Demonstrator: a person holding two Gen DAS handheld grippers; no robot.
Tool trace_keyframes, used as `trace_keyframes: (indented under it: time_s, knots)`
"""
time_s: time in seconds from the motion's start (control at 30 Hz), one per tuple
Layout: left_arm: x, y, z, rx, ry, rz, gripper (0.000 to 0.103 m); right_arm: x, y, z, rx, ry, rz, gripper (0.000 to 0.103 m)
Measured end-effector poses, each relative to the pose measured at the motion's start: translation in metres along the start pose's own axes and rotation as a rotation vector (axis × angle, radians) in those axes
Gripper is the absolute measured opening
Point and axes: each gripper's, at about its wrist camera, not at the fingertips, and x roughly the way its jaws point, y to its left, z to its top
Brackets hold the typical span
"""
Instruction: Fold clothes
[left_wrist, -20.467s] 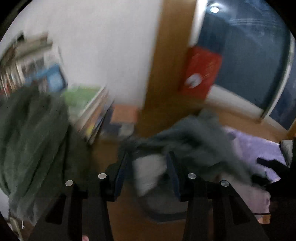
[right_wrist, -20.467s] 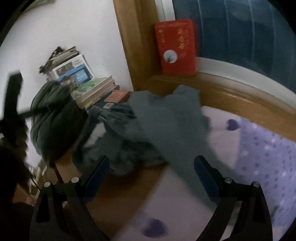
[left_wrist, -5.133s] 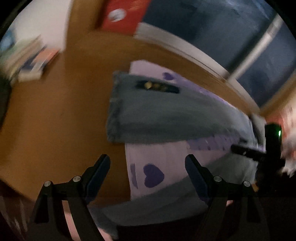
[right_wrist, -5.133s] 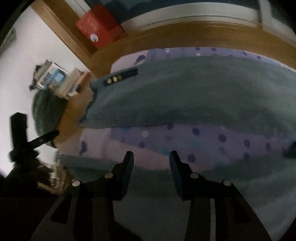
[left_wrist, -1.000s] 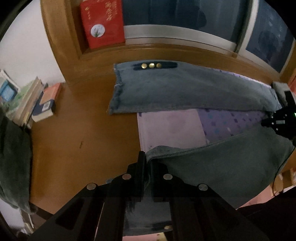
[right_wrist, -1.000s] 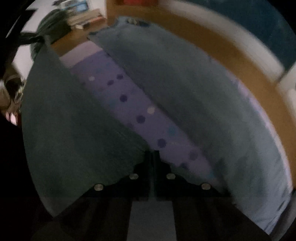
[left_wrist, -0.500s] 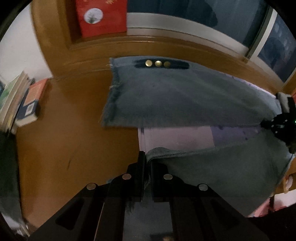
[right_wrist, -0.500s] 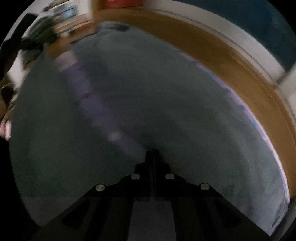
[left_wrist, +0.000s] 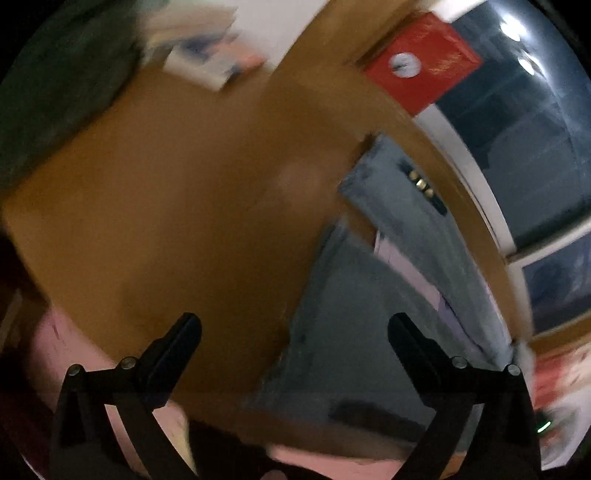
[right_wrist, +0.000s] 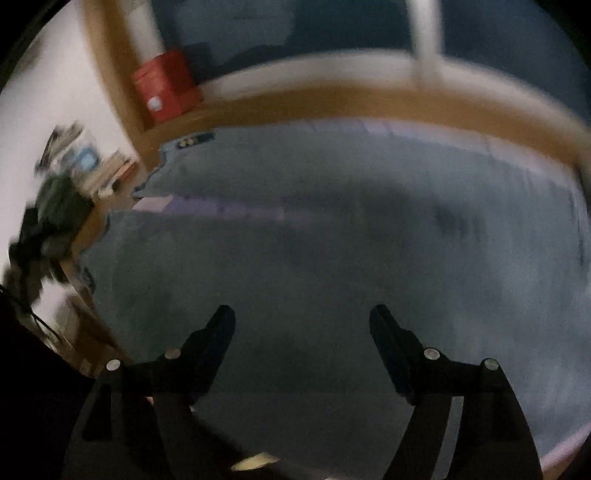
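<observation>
Opening at this moment, our left gripper (left_wrist: 293, 334) has its jaws spread wide with nothing pressed between the pads; below the gap we see bare wooden tabletop (left_wrist: 177, 206) and the near edge of the denim garment (left_wrist: 351, 325). Our right gripper (right_wrist: 302, 325) is likewise opening, jaws well apart, hanging over the broad blue-grey spread of the same garment (right_wrist: 332, 258), no cloth pinched. From the right wrist view the denim lies flat, one layer brought over toward the other, a narrow strip of lilac cloth (right_wrist: 229, 210) showing between the two edges. A dark tab with brass snaps (left_wrist: 421, 182) sits at the far corner of the denim, near the wooden window ledge (left_wrist: 332, 85). A red box (left_wrist: 423, 62) stands on that ledge against the dark window. Books (right_wrist: 107, 166) and a dark green heap (right_wrist: 55, 210) sit off to the left, badly blurred in both views.
</observation>
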Motion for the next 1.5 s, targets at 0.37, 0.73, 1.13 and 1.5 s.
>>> trace_keyframes:
  time_s: [0.37, 0.73, 1.13, 1.5]
  knots:
    - [-0.005, -0.063, 0.005, 0.141, -0.047, 0.218, 0.000, -0.002, 0.014, -0.063, -0.093, 0.005, -0.036, 0.076]
    - [-0.021, -0.054, 0.014, 0.090, -0.002, 0.235, 0.044, -0.065, -0.049, -0.085, 0.036, 0.074, 0.154, 0.074]
    - [-0.047, -0.113, -0.081, 0.033, -0.092, -0.074, 0.052, -0.151, -0.300, -0.133, 0.938, -0.360, -0.223, 0.064]
    - [-0.070, 0.008, -0.107, -0.489, -0.143, -0.285, 0.067, -0.139, -0.311, -0.116, 0.876, -0.357, -0.113, 0.026]
